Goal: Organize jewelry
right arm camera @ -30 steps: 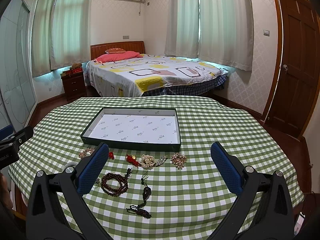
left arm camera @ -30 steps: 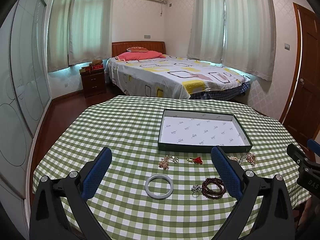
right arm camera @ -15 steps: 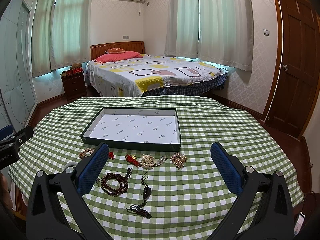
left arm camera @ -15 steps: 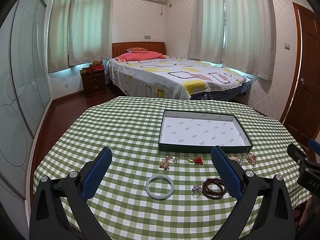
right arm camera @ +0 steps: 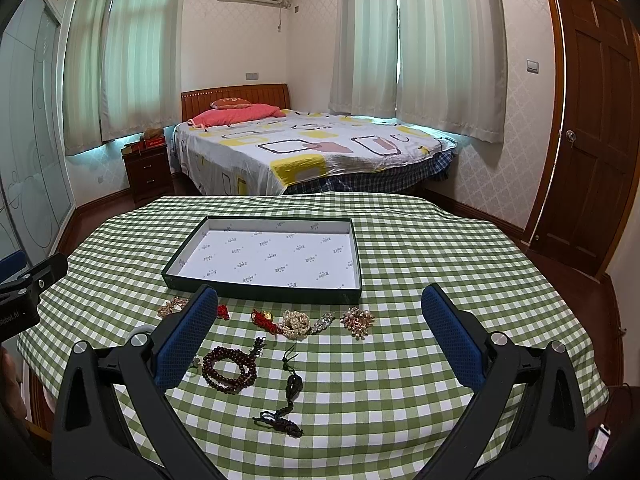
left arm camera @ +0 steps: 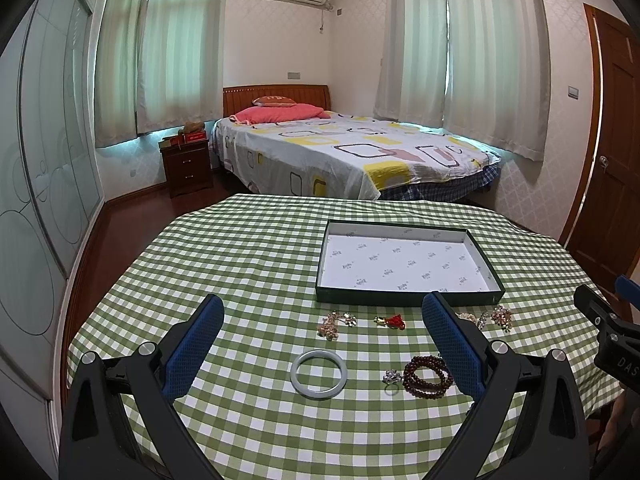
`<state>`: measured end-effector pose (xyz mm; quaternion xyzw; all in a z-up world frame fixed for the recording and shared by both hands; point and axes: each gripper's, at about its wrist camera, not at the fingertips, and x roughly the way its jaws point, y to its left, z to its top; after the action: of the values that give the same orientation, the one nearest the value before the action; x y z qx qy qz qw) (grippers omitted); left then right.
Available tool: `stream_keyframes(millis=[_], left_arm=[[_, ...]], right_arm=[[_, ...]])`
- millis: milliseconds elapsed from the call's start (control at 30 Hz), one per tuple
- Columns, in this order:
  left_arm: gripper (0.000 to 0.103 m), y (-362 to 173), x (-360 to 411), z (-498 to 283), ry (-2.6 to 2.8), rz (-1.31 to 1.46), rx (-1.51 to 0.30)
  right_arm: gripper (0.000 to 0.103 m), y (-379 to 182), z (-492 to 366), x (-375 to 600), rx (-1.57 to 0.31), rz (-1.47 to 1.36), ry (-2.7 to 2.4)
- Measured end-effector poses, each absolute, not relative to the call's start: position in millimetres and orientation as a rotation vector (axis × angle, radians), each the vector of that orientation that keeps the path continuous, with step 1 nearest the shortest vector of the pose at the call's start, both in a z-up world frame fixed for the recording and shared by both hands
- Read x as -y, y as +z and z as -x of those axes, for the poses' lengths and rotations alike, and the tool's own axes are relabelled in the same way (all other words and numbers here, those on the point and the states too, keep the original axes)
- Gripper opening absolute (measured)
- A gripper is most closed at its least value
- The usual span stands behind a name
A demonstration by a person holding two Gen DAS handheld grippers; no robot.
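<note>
Only right view: black pendant [right arm camera: 293, 387]. Left view: jade bangle [left arm camera: 318, 369] whole. Both hand-held grippers released.

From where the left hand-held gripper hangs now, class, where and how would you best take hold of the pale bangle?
Grip the bangle across its rim, one finger inside the hole and one outside, coming straight down from above. It lies flat on the cloth, so its sides offer little to pinch. The left hand-held gripper is open, and the near rim looks likely easiest.
</note>
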<state>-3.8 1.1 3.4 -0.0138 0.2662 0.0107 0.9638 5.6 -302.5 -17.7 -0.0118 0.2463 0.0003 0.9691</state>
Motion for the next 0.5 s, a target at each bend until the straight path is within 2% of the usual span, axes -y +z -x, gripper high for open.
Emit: stream_keyframes(millis=[500], left_arm=[[0.096, 3.7, -1.1, 4.8, 0.021, 0.027, -0.54]], right_arm=[[0.099, -16.9, -6.0, 301.8, -0.496, 0.023, 0.002]])
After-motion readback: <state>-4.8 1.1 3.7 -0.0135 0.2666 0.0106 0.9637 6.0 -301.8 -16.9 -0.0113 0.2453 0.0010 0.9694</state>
